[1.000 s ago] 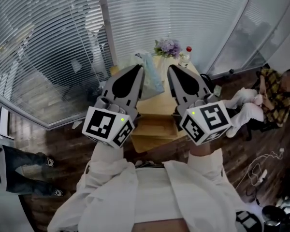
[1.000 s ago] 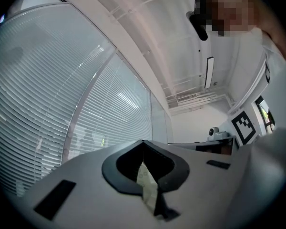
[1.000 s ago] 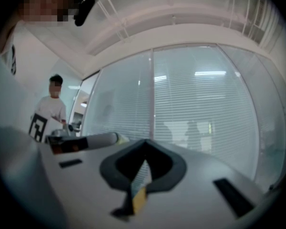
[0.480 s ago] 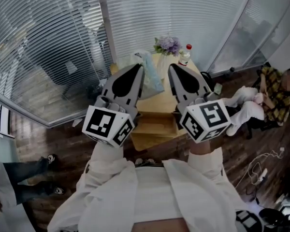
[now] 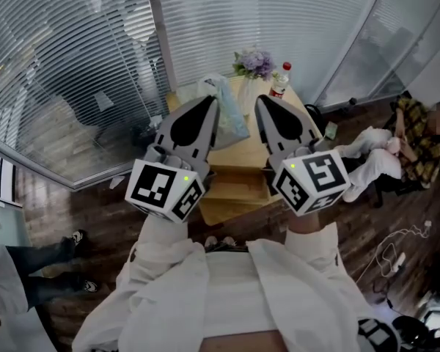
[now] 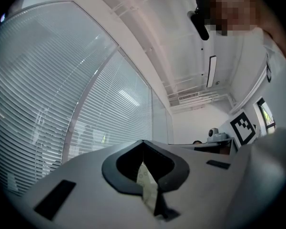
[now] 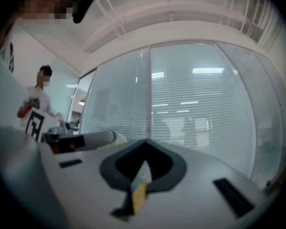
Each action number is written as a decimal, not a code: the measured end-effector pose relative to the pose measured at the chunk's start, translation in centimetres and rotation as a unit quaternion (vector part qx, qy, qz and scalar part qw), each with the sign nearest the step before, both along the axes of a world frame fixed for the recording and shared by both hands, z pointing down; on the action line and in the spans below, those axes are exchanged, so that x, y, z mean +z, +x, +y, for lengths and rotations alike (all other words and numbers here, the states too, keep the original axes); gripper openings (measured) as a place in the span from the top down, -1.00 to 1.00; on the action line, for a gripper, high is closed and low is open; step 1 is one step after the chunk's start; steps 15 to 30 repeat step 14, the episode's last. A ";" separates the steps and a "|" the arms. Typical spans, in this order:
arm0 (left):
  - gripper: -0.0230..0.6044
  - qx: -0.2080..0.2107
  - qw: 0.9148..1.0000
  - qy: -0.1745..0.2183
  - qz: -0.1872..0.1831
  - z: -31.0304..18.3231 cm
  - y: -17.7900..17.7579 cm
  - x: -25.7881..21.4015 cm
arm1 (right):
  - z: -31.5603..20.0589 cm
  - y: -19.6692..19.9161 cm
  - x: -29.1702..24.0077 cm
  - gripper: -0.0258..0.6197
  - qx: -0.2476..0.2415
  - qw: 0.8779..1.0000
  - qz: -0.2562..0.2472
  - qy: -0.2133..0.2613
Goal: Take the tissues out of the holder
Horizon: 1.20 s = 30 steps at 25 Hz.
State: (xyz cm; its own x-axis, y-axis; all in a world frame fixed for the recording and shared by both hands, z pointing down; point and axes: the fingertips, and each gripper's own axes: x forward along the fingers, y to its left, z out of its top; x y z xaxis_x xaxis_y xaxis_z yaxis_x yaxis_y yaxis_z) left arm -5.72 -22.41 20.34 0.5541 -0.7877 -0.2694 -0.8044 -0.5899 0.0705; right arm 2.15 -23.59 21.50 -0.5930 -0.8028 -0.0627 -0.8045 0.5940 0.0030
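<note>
- The worktop (image 5: 242,156) is small, of light wood, and stands on a dark plank floor (image 5: 95,211) beside a wall of blinds.
- A bunch of purple flowers (image 5: 254,62) stands at its far edge.
- A bottle (image 5: 281,84) with a red cap stands just beside the flowers.
- The tissues (image 5: 224,107), a pale blue-white crumpled bundle, lie at its far left side; their holder cannot be told apart.
</note>
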 end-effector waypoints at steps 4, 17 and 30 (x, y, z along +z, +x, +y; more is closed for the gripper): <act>0.90 -0.001 1.000 -0.005 0.001 -0.2 -0.1 0.2 | -0.1 0.1 0.1 0.88 0.001 1.000 0.001 -0.003; 0.90 0.000 1.000 -0.012 0.007 -0.4 0.0 0.7 | -0.1 0.3 1.1 0.88 0.002 1.000 0.007 -0.012; 0.90 0.000 1.000 -0.012 0.007 -0.4 0.0 0.7 | -0.1 0.3 1.1 0.88 0.002 1.000 0.007 -0.012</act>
